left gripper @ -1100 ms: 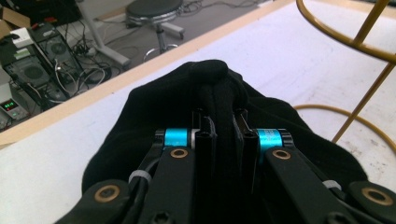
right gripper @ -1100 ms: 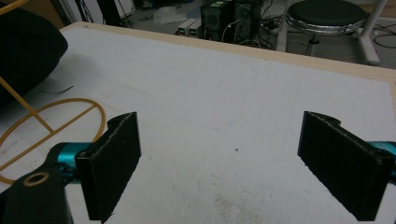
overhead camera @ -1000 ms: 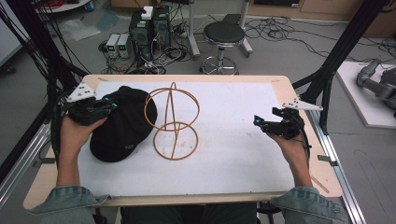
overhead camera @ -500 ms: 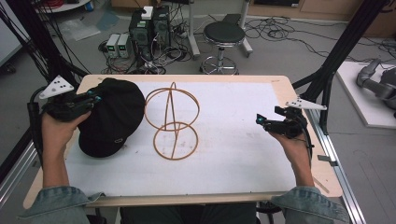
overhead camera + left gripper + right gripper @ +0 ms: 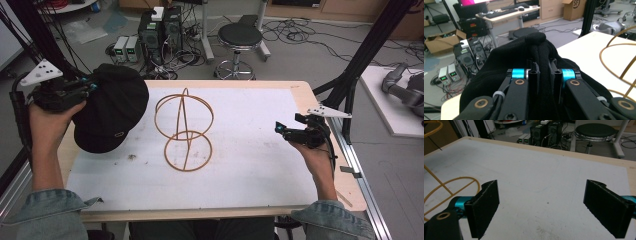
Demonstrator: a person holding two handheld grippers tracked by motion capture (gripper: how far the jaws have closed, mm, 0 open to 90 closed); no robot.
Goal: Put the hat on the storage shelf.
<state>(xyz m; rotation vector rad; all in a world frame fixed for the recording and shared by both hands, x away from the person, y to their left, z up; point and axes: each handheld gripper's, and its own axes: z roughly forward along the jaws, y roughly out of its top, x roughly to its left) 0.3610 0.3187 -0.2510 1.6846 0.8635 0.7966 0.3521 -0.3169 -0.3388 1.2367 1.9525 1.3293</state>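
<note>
A black cap [image 5: 111,111] hangs in the air over the table's left edge, pinched by my left gripper [image 5: 90,86], which is shut on its fabric. In the left gripper view the jaws clamp a fold of the black cap [image 5: 539,47]. A gold wire hat stand [image 5: 184,129] with two rings stands on the white mat at the middle, just right of the cap and apart from it. My right gripper [image 5: 278,129] rests open near the table's right edge, with nothing between its pads [image 5: 485,205]. A ring of the wire stand [image 5: 451,187] lies to its left.
The white mat [image 5: 250,165] covers the wooden table [image 5: 320,107]. A black frame post [image 5: 357,65] rises at the right rear corner. Behind the table stand a stool [image 5: 240,37] and electronics boxes [image 5: 160,25] among floor cables.
My left gripper has lifted the black cap off the mat and carried it up and to the left, away from the wire stand. My right gripper has stayed in place.
</note>
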